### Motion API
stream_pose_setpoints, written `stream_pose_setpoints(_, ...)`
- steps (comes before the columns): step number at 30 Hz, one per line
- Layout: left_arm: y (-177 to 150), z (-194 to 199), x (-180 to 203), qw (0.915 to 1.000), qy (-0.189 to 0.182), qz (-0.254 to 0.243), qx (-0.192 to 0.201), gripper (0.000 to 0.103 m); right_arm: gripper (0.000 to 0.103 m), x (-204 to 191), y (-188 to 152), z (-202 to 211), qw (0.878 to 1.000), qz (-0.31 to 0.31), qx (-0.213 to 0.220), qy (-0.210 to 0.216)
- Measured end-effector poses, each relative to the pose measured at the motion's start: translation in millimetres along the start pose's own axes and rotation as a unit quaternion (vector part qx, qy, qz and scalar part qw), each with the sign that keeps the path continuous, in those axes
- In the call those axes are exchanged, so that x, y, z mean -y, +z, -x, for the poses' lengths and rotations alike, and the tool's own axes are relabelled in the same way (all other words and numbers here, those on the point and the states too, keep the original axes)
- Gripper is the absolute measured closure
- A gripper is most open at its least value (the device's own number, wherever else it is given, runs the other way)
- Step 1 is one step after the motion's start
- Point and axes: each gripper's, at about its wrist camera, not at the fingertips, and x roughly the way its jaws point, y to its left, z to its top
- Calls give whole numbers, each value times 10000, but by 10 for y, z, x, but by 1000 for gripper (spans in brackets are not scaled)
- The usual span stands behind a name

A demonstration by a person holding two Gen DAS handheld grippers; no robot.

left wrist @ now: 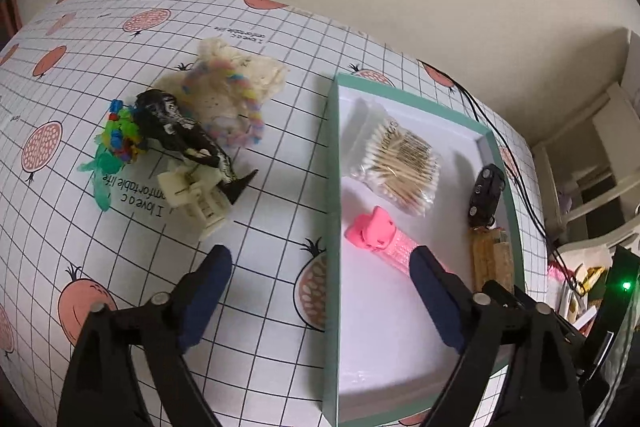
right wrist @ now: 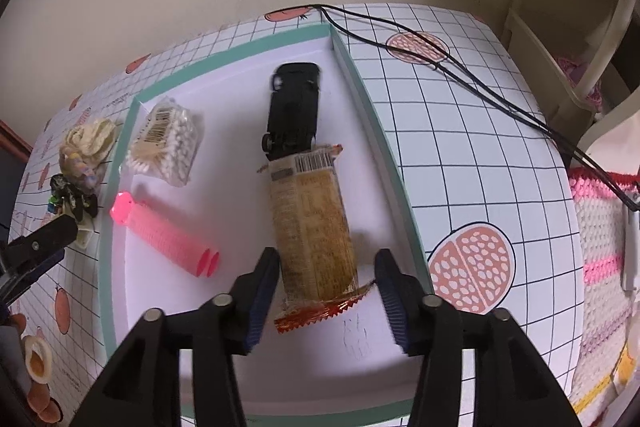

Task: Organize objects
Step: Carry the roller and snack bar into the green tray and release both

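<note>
Both claws spread; snack packet (right wrist: 312,223) lies lengthwise, pointing toward toy car (right wrist: 294,107).

A grid-patterned table (left wrist: 272,227) bears a green-rimmed box (left wrist: 331,187), mesh pouch (left wrist: 224,87), figurine (left wrist: 180,129) and black cable (right wrist: 440,55)

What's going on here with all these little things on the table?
A person is sorting small items into a teal-rimmed white box. The right tongs hang open around a yellow snack packet lying in the box. The left tongs, open and empty, hover near a cluttered pile with a black figurine.
</note>
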Motion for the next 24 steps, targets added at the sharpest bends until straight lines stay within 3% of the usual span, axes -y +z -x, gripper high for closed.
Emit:
stream_pose_setpoints(7, 25, 125, -22, 9993, -138, 22, 343, 0, 39, -39, 39, 97, 9999, 22, 164, 48)
stream_pose_setpoints(24, 216, 594, -398, 9941, -123, 173, 1068, 0, 36, -299, 101, 299, 9986, 196, 448, 195)
